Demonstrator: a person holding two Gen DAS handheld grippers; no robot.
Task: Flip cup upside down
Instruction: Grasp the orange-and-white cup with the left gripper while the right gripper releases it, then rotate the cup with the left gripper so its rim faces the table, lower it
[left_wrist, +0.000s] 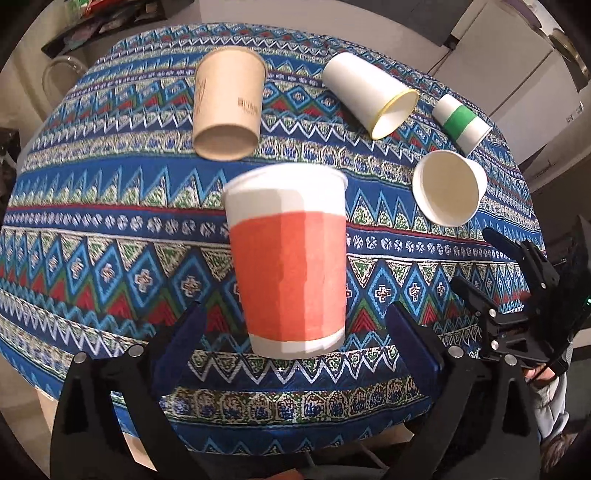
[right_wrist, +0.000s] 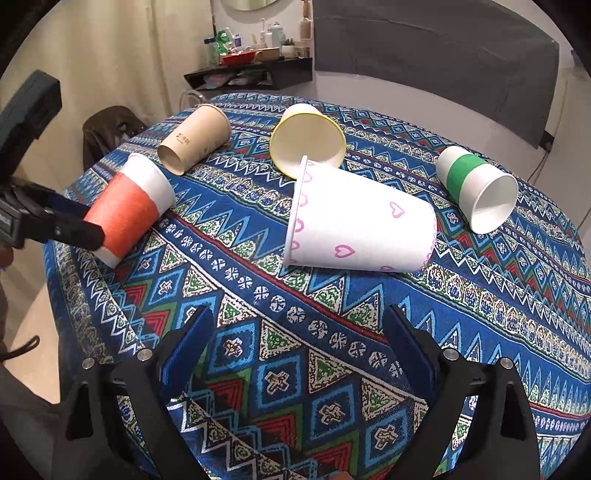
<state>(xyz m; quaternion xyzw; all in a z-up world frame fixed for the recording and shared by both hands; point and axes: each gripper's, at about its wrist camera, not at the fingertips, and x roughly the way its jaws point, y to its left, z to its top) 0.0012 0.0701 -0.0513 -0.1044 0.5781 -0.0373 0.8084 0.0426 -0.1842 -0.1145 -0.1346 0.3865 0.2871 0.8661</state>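
A white paper cup with an orange band (left_wrist: 290, 258) lies on its side on the patterned tablecloth, base toward my left gripper (left_wrist: 295, 325), rim pointing away. My left gripper is open, its fingers either side of the cup's base and apart from it. In the right wrist view the same cup (right_wrist: 127, 210) lies at the left with the left gripper's fingers (right_wrist: 74, 225) at its base. My right gripper (right_wrist: 299, 332) is open and empty over the tablecloth, short of a white cup with pink hearts (right_wrist: 362, 225) lying on its side.
Other cups lie on their sides: a brown one (left_wrist: 229, 110) (right_wrist: 195, 142), a yellow-rimmed white one (left_wrist: 369, 92) (right_wrist: 306, 138), a green-banded one (left_wrist: 461, 122) (right_wrist: 476, 188), and the hearts cup (left_wrist: 447, 188). The round table's edge (right_wrist: 62, 266) is close at the left. A shelf (right_wrist: 251, 72) stands behind.
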